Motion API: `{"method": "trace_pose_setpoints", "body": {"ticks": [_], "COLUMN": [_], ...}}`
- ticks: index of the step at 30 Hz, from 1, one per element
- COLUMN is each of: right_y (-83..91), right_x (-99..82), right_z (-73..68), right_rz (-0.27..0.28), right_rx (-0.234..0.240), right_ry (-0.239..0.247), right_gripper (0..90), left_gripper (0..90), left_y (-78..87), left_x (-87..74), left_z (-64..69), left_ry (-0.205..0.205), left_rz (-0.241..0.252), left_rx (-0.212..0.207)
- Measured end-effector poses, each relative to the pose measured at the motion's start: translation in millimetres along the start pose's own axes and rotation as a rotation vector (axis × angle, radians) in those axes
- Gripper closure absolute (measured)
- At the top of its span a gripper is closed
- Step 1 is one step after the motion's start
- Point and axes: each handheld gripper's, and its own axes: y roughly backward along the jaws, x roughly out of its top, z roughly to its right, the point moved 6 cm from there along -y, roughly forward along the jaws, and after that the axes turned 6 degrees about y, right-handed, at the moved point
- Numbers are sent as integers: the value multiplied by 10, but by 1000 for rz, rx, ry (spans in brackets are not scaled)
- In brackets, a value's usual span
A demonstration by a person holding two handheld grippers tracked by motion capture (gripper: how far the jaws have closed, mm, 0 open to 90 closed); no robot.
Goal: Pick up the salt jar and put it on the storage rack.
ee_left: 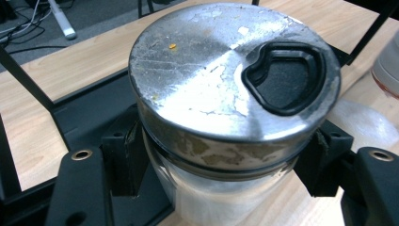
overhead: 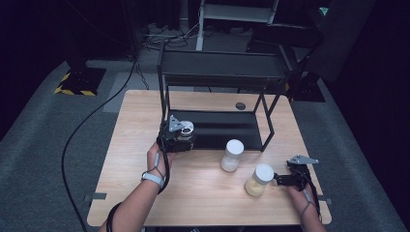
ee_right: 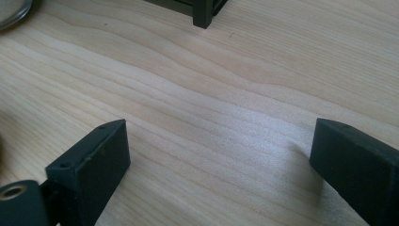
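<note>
A glass jar with a scratched silver lid [ee_left: 221, 80] sits between the jaws of my left gripper [ee_left: 226, 165], which is shut on the glass just below the lid. The lid has a black D-shaped inset. In the high view this jar [overhead: 186, 128] and the left gripper [overhead: 178, 138] are at the front left corner of the black rack's lower shelf [overhead: 227, 130]. My right gripper [overhead: 279, 180] rests low at the table's right front, open, with bare wood between its fingers [ee_right: 101, 155]. It sits just right of a white-lidded jar of yellowish contents [overhead: 258, 180].
A second white-lidded jar [overhead: 232, 154] with pale contents stands in front of the rack, and its side shows in the left gripper view [ee_left: 388, 61]. The two-tier black rack [overhead: 220, 72] fills the table's back half. One rack leg [ee_right: 203, 14] stands ahead of the right gripper.
</note>
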Motion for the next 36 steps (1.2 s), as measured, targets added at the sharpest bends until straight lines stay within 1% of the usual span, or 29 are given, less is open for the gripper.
{"method": "trace_pose_setpoints", "body": {"ticks": [4,6,11,15,16,19,21,23,24,25,26,28,30,35,36], "right_y": [-1,0,0,-1,-1,-1,-1,-1,-1,-1,-1,-1,-1,-2,-2], "right_x": [-1,-1,0,-1,-1,-1,-1,-1,-1,-1,-1,-1,-1,0,0], "right_z": [1,1,1,2,2,2,2,2,2,2,2,2,2,2,2], "right_rz": [1,0,1,1,1,1,1,1,1,1,1,1,1,1,1], "right_rx": [1,1,1,1,1,1,1,1,1,1,1,1,1,1,2], "right_ry": [2,1,2,2,3,2,3,2,2,2,2,3,2,3,3], "right_gripper": [53,54,54,54,54,53,53,54,54,54,53,54,54,54,54], "left_gripper": [304,305,304,304,305,304,304,304,304,304,304,304,304,304,304], "left_y": [-44,-81,-155,-239,-254,-287,-348,-370,-417,-417,-460,-495,-534,-639,-639], "left_x": [46,73,119,144,149,149,129,123,119,119,113,108,95,72,72], "left_z": [-26,-64,-87,-120,-125,-137,-162,-170,-178,-178,-199,-210,-210,-212,-212], "left_ry": [1,18,12,22,18,18,34,36,27,27,24,26,43,40,40], "left_rz": [0,7,3,14,11,9,11,8,-1,-1,-9,-15,-14,-21,-21], "left_rx": [7,3,3,-3,-1,0,-4,-4,5,5,8,16,24,36,36]}}
